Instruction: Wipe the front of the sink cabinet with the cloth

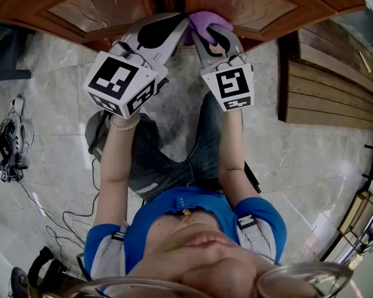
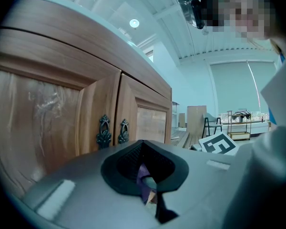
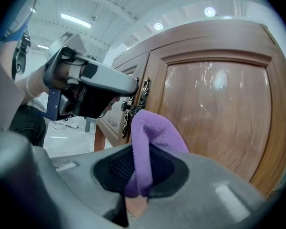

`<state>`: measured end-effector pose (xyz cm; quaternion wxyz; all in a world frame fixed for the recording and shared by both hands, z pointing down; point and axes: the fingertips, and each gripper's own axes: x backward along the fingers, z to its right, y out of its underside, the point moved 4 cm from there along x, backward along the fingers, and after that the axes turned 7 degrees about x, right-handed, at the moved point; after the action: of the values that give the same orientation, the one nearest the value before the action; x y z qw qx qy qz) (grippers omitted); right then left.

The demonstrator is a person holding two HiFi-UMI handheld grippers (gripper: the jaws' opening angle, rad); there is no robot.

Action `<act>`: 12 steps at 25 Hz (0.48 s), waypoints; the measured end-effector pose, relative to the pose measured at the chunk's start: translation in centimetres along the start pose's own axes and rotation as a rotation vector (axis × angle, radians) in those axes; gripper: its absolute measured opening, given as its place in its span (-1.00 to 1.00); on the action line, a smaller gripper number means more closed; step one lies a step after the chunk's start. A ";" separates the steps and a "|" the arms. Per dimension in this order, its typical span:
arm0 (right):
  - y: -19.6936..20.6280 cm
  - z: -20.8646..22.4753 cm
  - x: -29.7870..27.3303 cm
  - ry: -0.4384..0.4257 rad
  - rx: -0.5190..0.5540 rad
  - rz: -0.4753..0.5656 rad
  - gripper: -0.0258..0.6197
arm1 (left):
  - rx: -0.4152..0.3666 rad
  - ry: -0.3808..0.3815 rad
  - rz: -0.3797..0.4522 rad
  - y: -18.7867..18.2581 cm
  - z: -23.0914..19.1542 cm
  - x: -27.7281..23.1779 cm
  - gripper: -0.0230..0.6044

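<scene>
Right gripper [image 1: 212, 35]: the jaws are clamped on the purple cloth [image 1: 206, 22]. In the right gripper view, the cloth [image 3: 155, 137] rises from between the jaws as a folded hump and droops back over the dark jaw pads. It sits directly in front of the right-hand door of the sink cabinet [image 3: 214, 113], close to the ornate door handles [image 3: 142, 93] at the centre seam. You cannot tell from any view whether the cloth actually touches the wood.

Left gripper [image 1: 180, 18]: the jaws are closed together and hold nothing. In the left gripper view, only a narrow slit shows in the dark recess of the left gripper [image 2: 144, 170]. Its tip points at the centre seam of the sink cabinet [image 2: 47, 109], just beside the two door handles [image 2: 104, 131]. In the right gripper view, the tip of the left gripper [image 3: 132, 86] lies next to those handles.

In the head view, both grippers are held side by side, near each other, at the meeting line of the two cabinet [image 1: 99, 8] doors. You are crouched on the tiled floor [image 1: 50, 123]. Wooden planks [image 1: 329, 85] lie to your right and cables [image 1: 9, 148] to your left.
</scene>
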<state>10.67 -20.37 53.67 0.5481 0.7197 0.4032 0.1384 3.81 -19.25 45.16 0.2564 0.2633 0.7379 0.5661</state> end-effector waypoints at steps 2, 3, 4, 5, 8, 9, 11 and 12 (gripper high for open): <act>-0.3 0.0 0.3 0.006 -0.007 0.010 -0.74 | 0.005 0.003 0.000 0.0 -0.2 -0.1 -0.93; -0.5 0.1 0.5 0.010 -0.009 0.016 -0.74 | 0.006 0.006 0.001 0.0 -0.2 -0.2 -0.93; -0.7 0.1 0.7 0.017 -0.009 0.023 -0.74 | 0.008 0.011 0.002 0.0 -0.1 -0.3 -0.93; -1.0 0.1 0.9 0.026 -0.012 0.029 -0.74 | 0.010 0.018 0.003 -0.1 -0.1 -0.3 -0.93; -2.2 0.6 1.8 0.074 -0.046 0.056 -0.74 | 0.001 0.038 0.006 -0.4 0.3 -0.2 -0.93; -2.7 0.9 2.1 0.093 -0.059 0.071 -0.74 | -0.024 0.037 0.010 -0.6 0.3 -0.3 -0.93; -3.8 1.4 2.1 0.124 -0.071 0.099 -0.74 | -0.106 0.015 0.001 -0.7 -0.1 -0.3 -0.93; -4.2 1.6 2.0 0.135 -0.074 0.095 -0.74 | -0.142 -0.001 -0.013 -0.7 -0.4 -0.4 -0.93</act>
<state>11.14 -19.66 48.79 0.5388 0.7061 0.3994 0.2273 3.76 -19.89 44.62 0.2784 0.2399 0.6974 0.6153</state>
